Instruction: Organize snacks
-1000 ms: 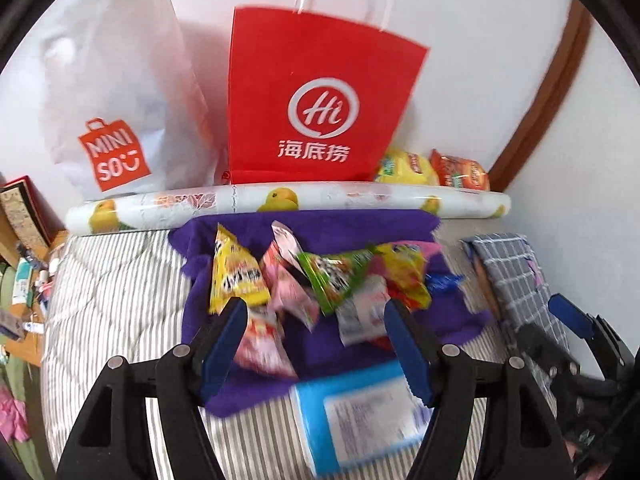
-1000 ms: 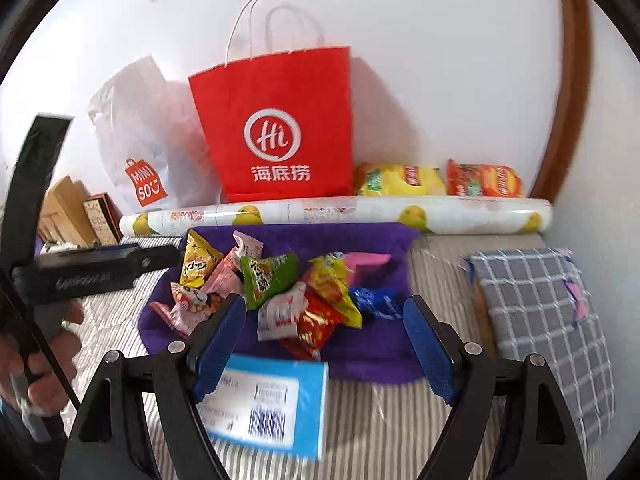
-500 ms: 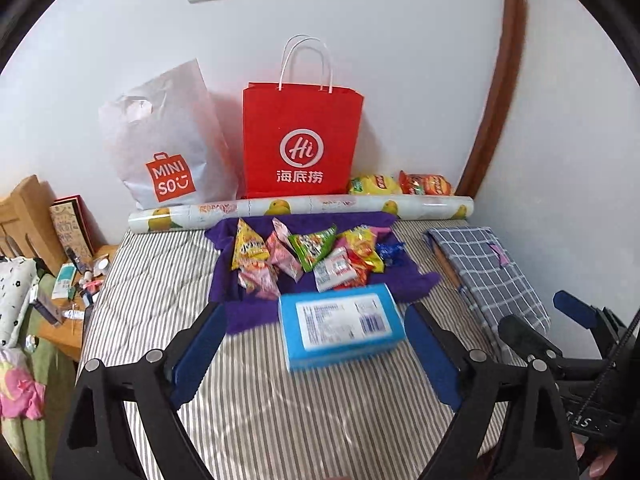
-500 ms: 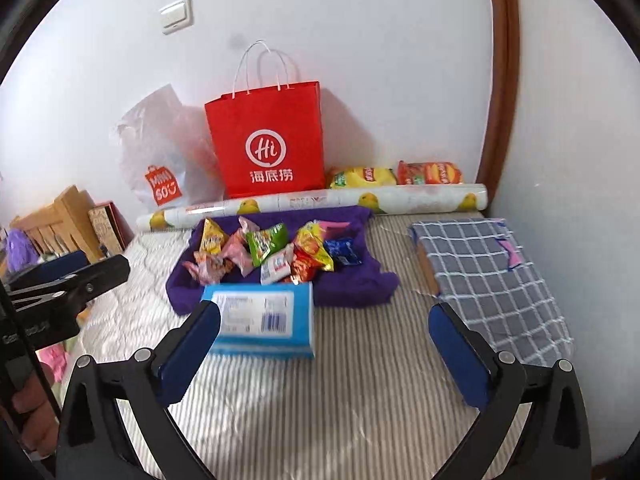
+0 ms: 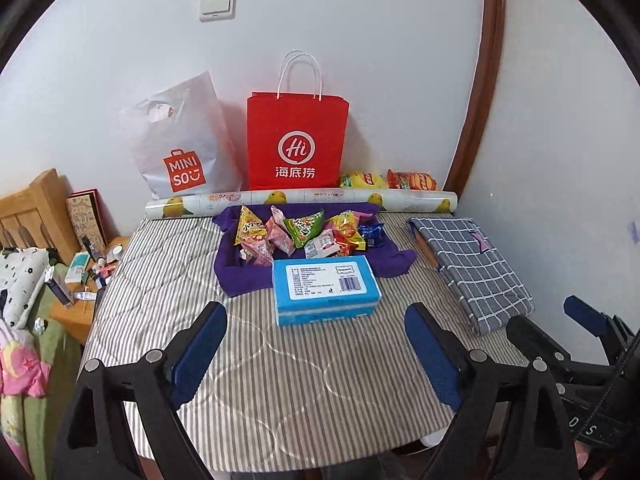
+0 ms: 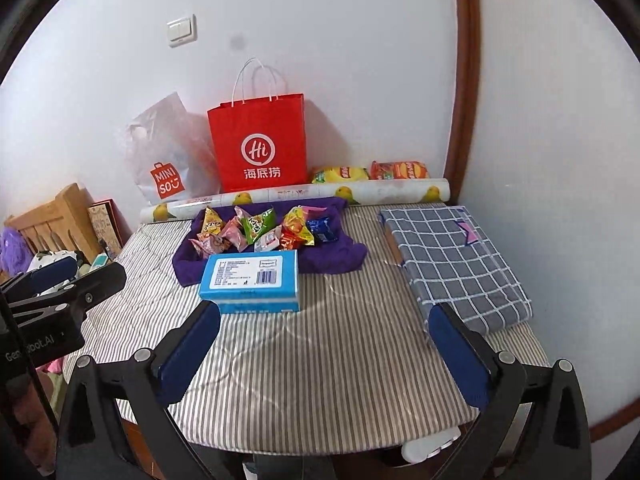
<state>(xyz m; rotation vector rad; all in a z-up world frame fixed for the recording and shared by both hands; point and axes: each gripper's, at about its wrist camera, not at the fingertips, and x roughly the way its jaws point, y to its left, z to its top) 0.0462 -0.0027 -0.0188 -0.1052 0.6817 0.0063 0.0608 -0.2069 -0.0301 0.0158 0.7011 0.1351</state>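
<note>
I hold my left gripper point(image 5: 316, 344) and right gripper point(image 6: 326, 344) wide open, with nothing in them. The snack packets point(image 5: 304, 232) sit in a pile on the purple cloth point(image 5: 240, 276), just behind the blue box point(image 5: 324, 286), so I can reach them easily.

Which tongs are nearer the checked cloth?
Right. The right tongs have one finger just in front of the checked cloth's near corner; the left tongs sit further left, facing the blue box.

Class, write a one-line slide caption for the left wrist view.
Open left gripper faces a blue box and snack packets on a purple cloth.
</note>
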